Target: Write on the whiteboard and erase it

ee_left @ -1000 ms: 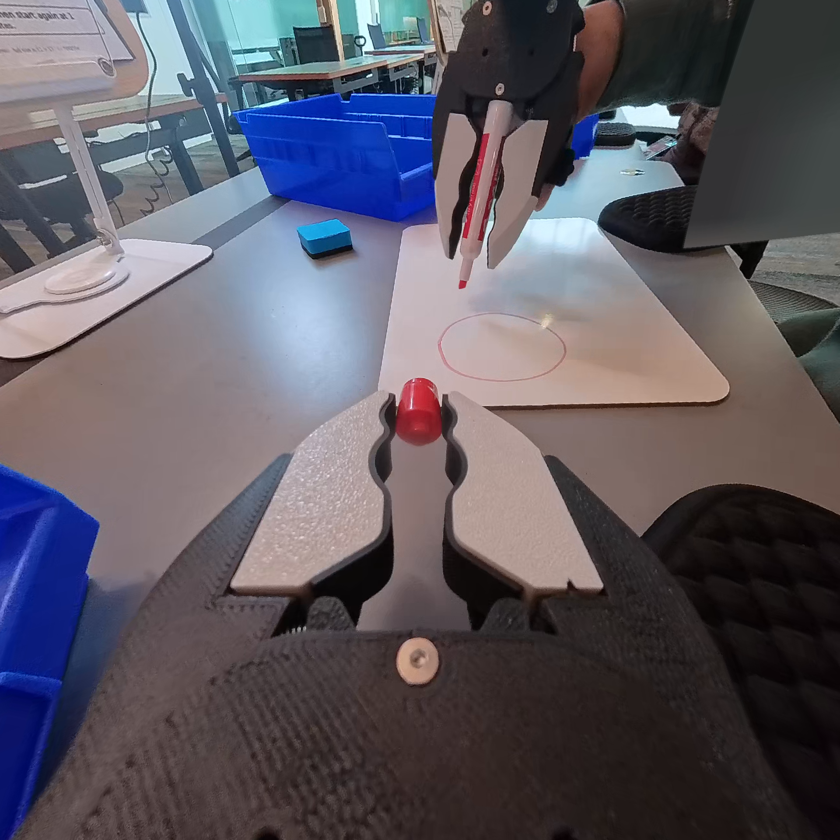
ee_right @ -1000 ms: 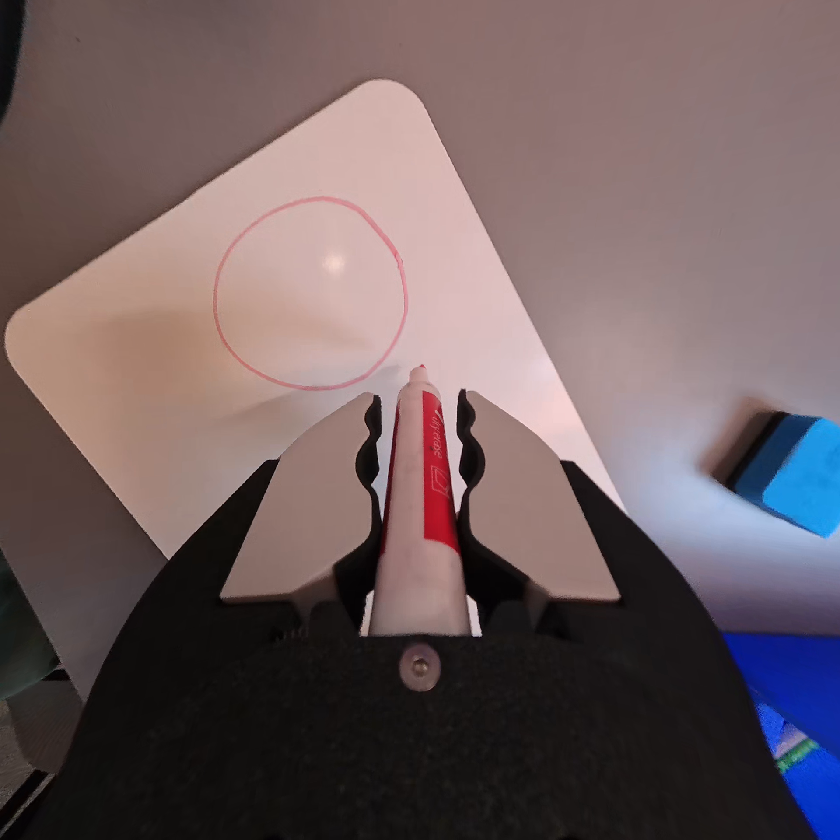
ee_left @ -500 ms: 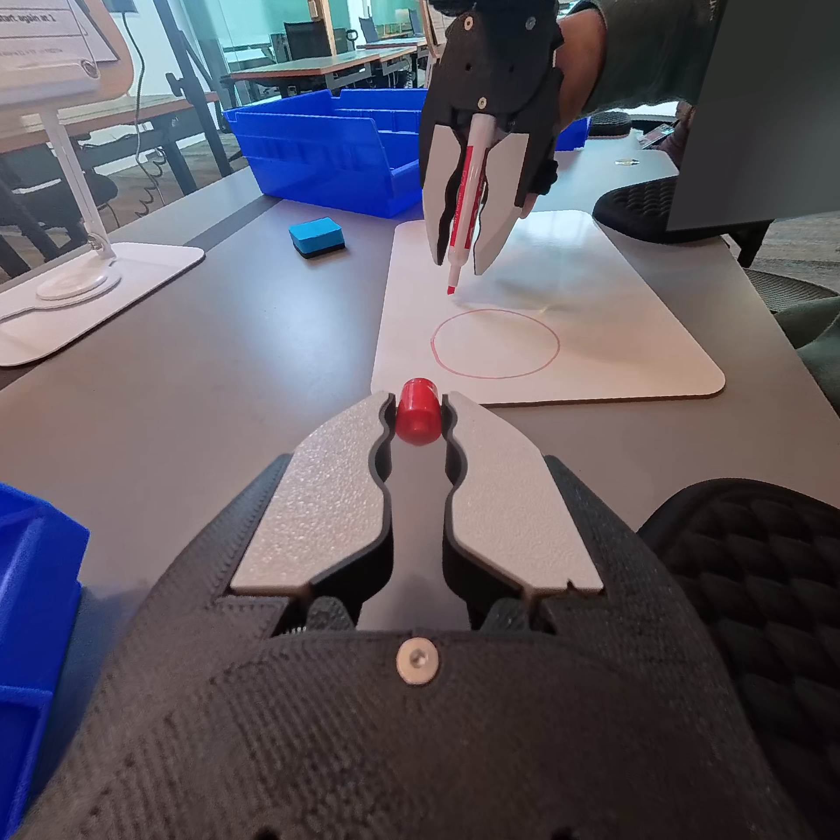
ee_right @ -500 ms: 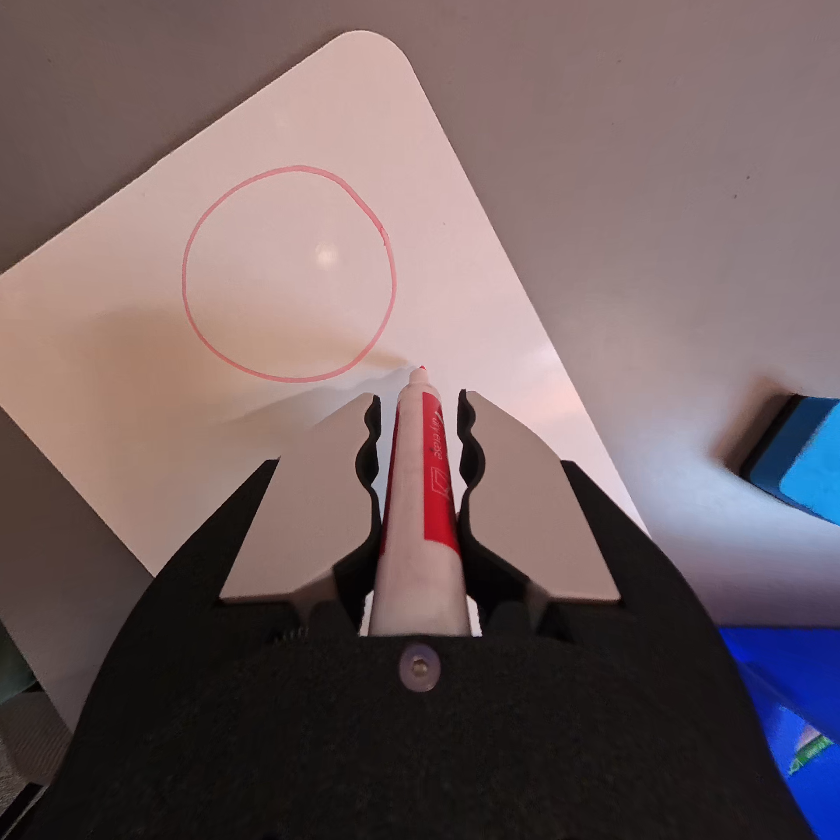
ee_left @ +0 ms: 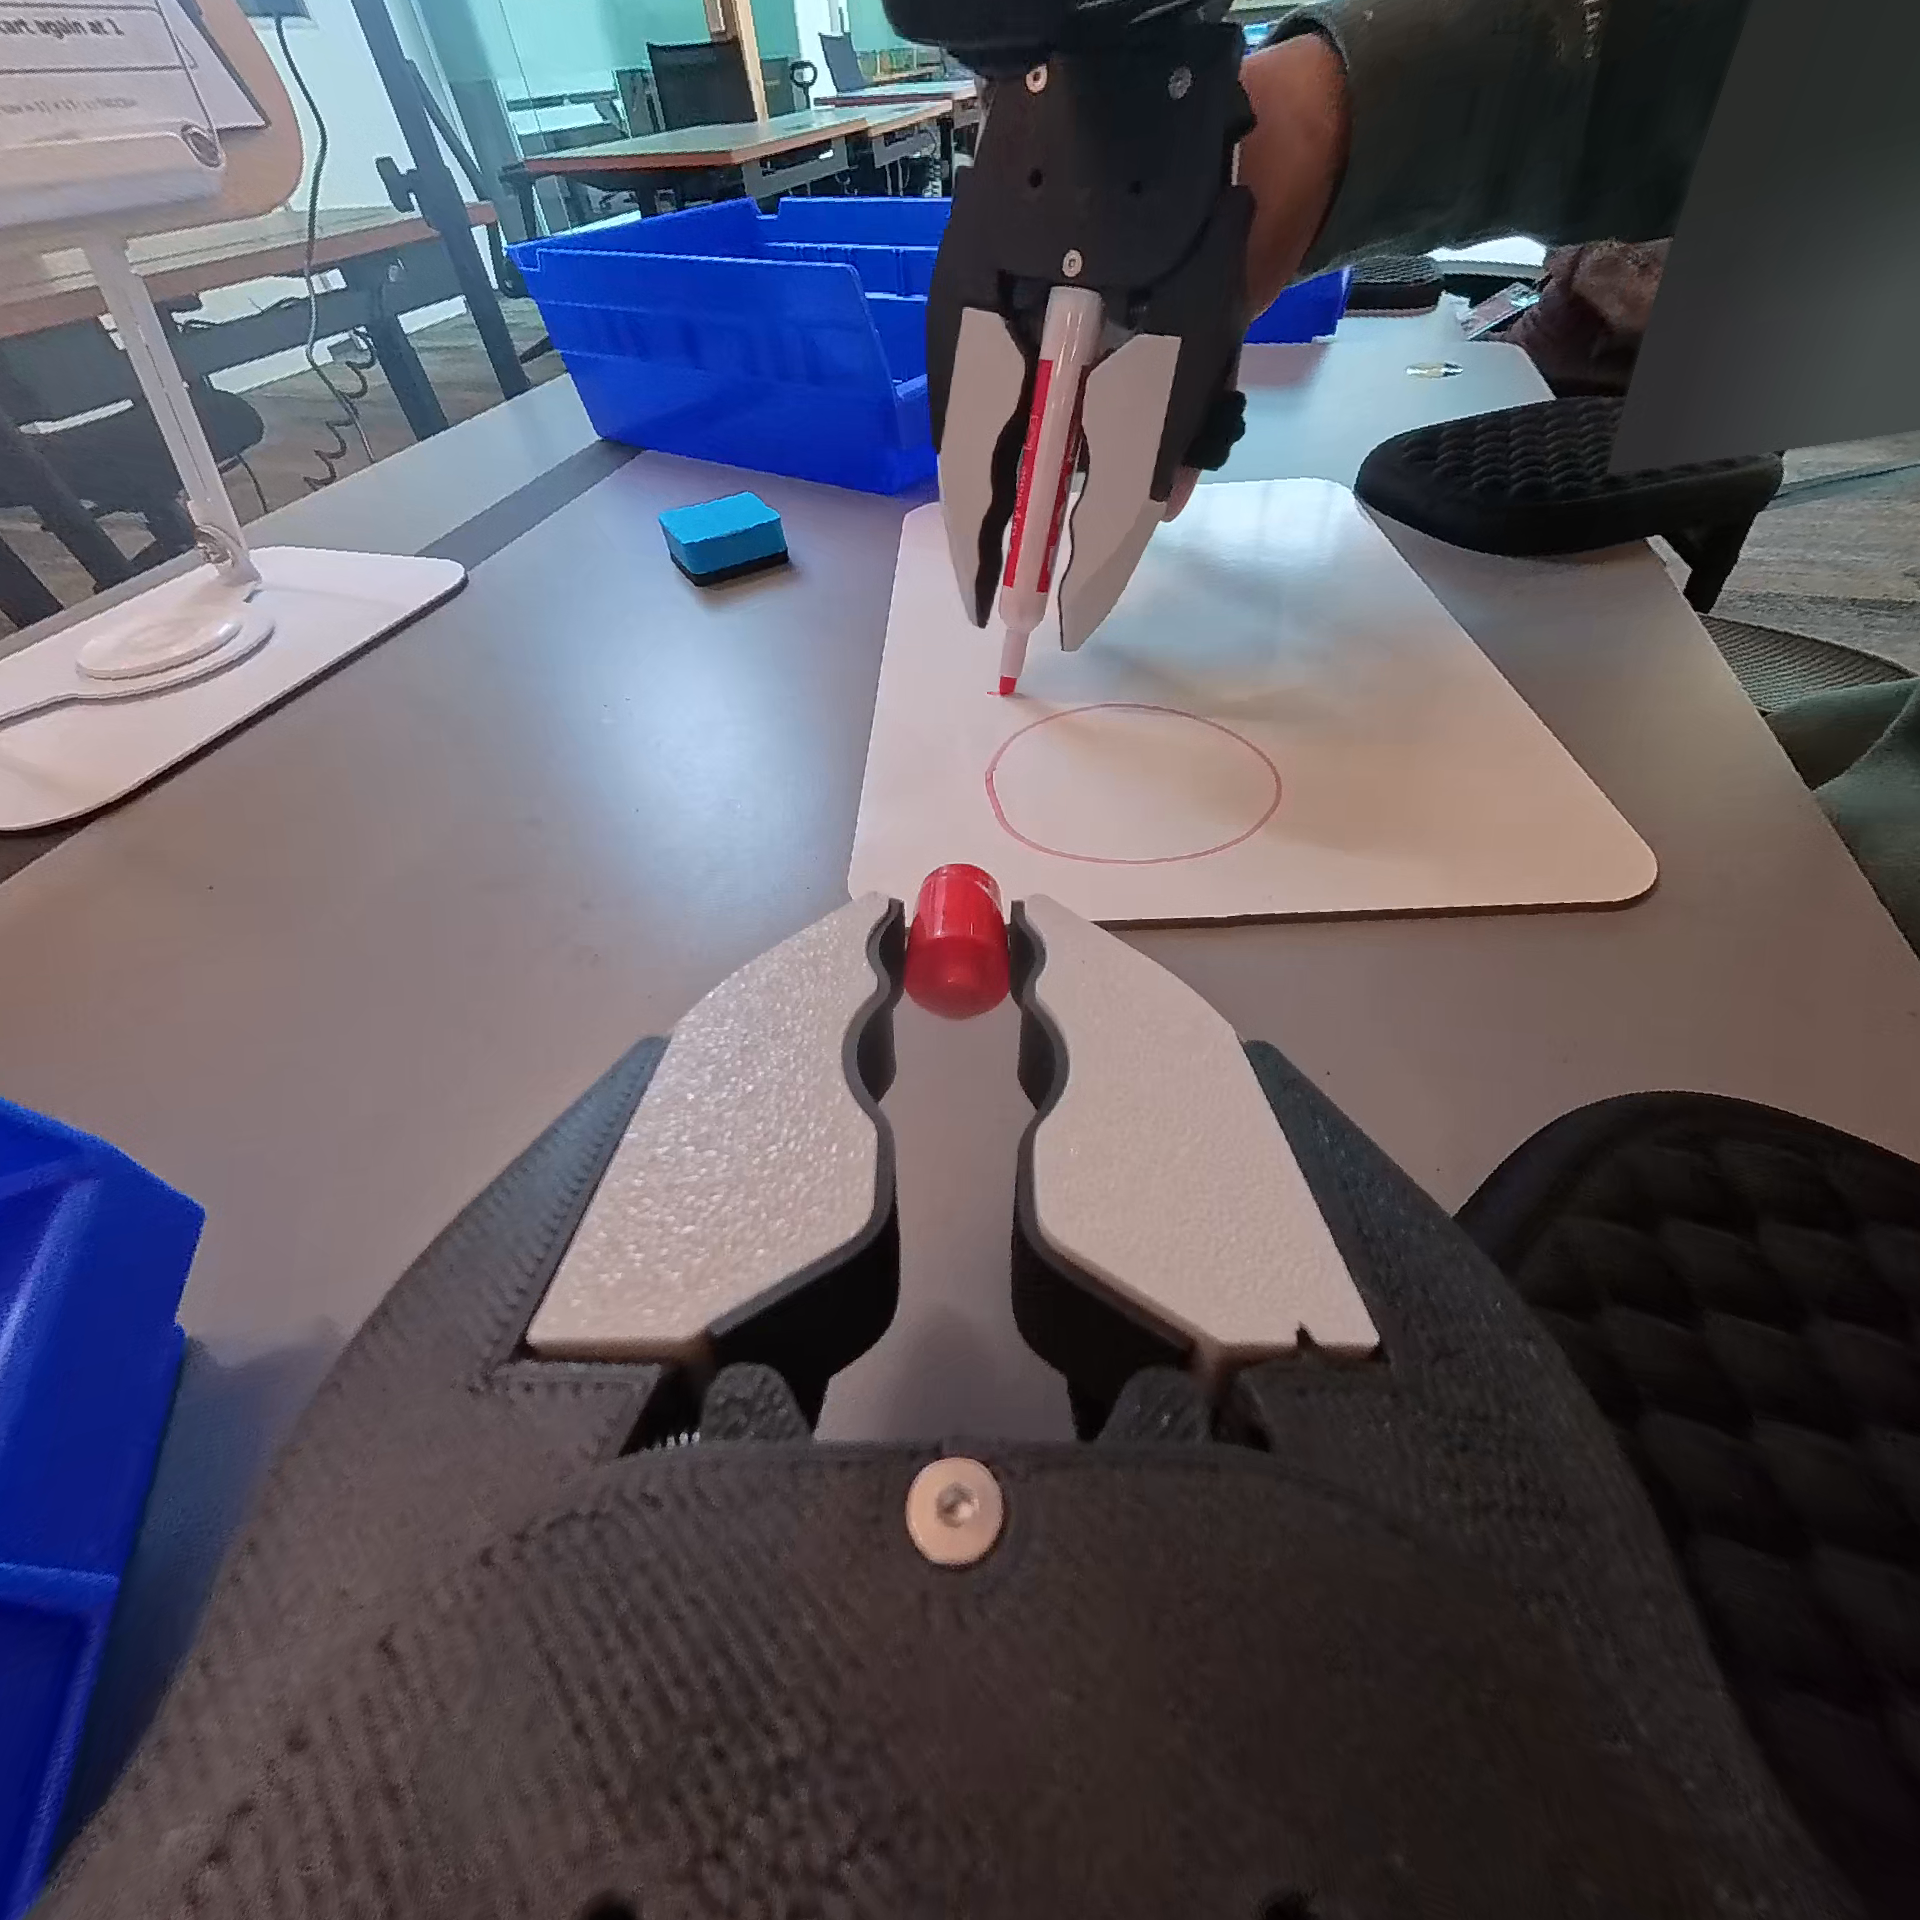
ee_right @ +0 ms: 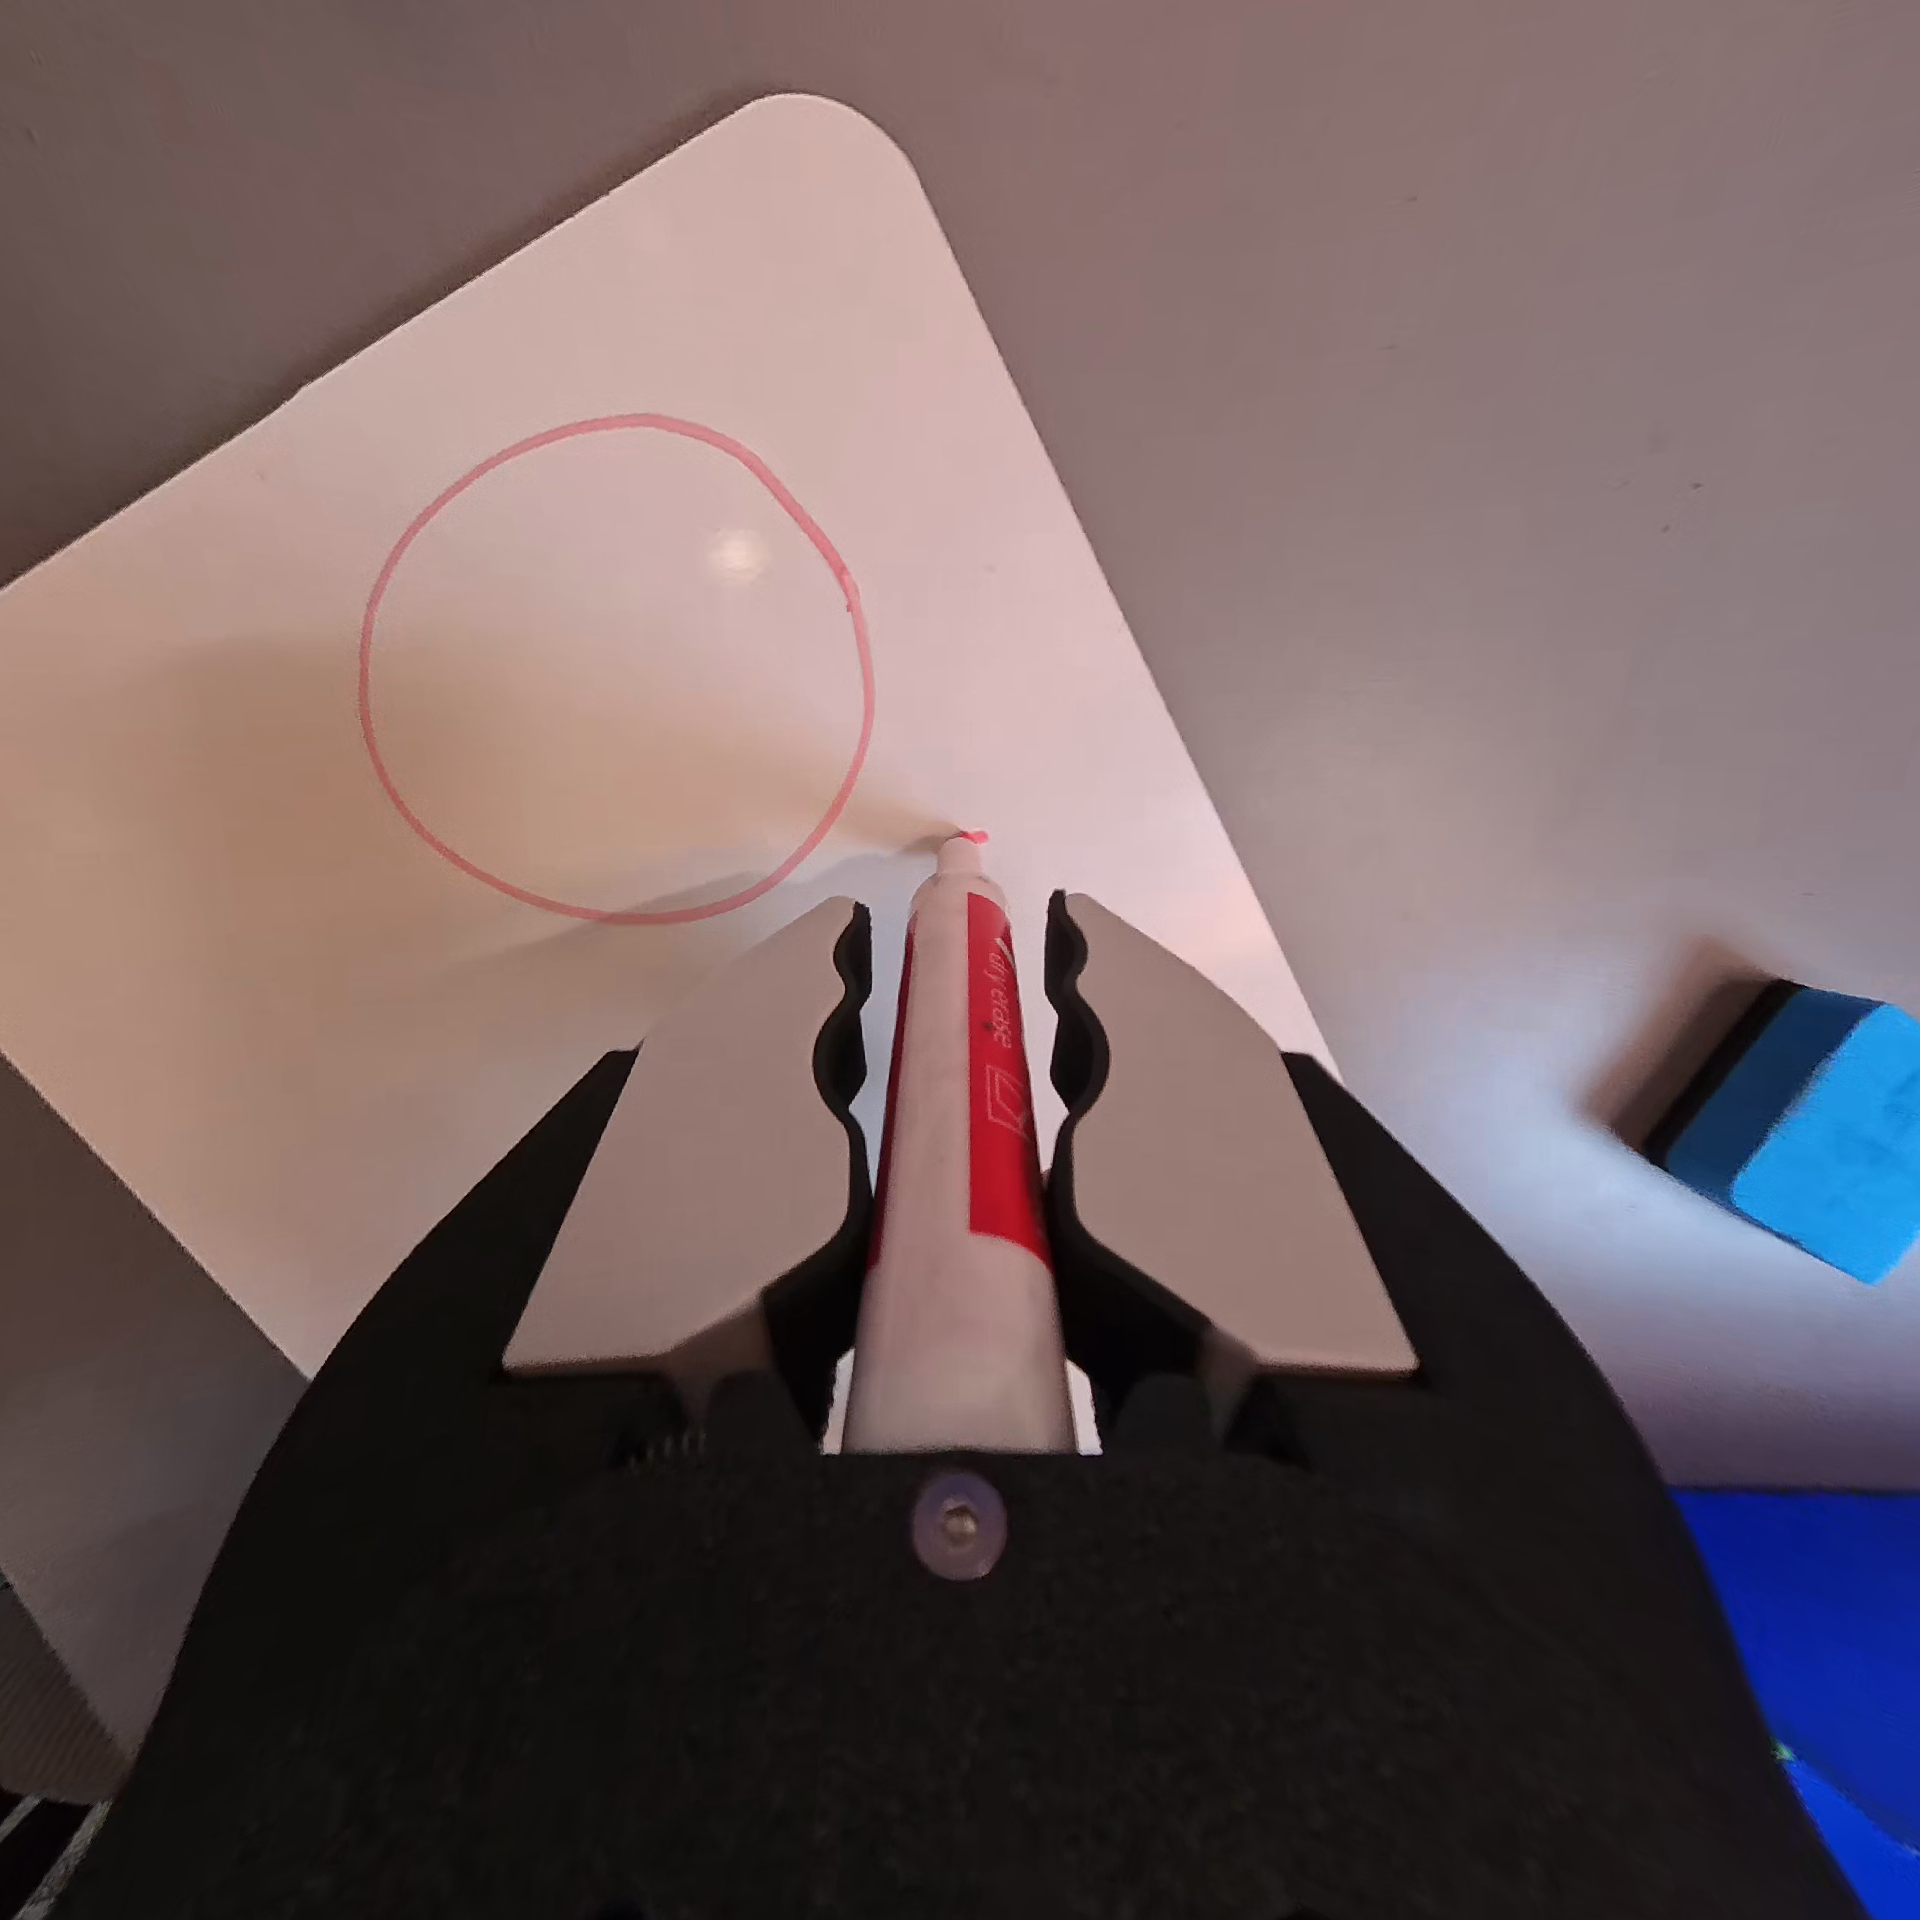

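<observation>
While your right tool [ee_left: 1023, 613] stands clenched on the marker [ee_right: 961, 1122], its red tip rests on the whiteboard [ee_left: 1403, 727] just outside the far-left edge of the red circle [ee_right: 613, 665], and a small red dot sits on the board at the tip. The marker is a white barrel with a red printed band, uncapped, pointing steeply down between the two grey fingers [ee_left: 971, 468]. The whiteboard is a white sheet with rounded corners lying flat on the grey bench [ee_left: 468, 883]; the circle drawn on it is a thin, slightly uneven closed loop near the board's near edge. Your left tool [ee_left: 956, 925] is clamped on the red cap [ee_left: 954, 956], held low over the bench just short of the board's near edge. To the left of the board the blue eraser [ee_left: 722, 530] lies on the bench, with the blue bin [ee_left: 727, 343] beyond it and a white stand base [ee_left: 208, 665] at far left. Against the frame half a second back, the marker tip has come down from above the board to touch it, just beside the circle; the cap and your left tool sit as they did.
</observation>
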Action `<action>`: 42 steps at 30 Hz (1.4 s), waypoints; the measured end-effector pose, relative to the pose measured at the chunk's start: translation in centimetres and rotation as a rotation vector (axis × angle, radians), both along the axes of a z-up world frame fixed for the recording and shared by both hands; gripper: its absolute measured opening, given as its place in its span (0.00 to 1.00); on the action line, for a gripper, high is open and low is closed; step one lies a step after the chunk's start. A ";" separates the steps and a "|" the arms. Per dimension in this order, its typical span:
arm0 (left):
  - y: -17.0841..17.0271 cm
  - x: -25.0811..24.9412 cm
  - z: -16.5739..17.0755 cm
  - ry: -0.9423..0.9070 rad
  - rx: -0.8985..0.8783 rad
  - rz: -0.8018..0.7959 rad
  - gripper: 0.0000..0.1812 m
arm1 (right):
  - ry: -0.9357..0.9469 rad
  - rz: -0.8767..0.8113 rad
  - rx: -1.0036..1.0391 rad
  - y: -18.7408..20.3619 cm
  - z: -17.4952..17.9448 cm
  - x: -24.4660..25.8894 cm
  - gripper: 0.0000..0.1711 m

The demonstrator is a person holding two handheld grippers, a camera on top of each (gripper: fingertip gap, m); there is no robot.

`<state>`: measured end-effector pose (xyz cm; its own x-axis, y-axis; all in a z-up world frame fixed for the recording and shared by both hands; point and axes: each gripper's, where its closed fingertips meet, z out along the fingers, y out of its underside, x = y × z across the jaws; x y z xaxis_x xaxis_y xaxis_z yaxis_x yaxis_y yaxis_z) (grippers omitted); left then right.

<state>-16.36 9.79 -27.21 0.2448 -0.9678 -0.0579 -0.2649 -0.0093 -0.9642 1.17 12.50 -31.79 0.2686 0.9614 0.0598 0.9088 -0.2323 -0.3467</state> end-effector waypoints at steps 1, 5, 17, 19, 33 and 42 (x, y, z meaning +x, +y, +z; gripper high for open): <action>0.0 0.0 0.0 0.000 -0.001 0.000 0.11 | -0.009 0.005 0.002 -0.2 0.0 0.1 0.19; 0.0 0.0 0.0 0.000 -0.001 0.000 0.11 | -0.039 0.023 -0.017 -2.2 -0.1 0.8 0.19; -0.1 0.1 -0.1 0.008 0.007 -0.002 0.11 | -0.025 0.028 0.002 -5.3 0.8 1.4 0.19; -0.1 0.1 -0.1 0.008 0.008 -0.001 0.11 | -0.001 0.011 0.048 -3.3 1.4 1.1 0.19; -0.1 0.0 0.0 0.001 -0.001 -0.003 0.11 | -0.013 0.026 0.052 0.4 0.4 0.2 0.19; -0.1 0.1 -0.1 0.006 0.002 -0.004 0.11 | -0.031 0.028 0.051 0.3 -0.1 0.3 0.19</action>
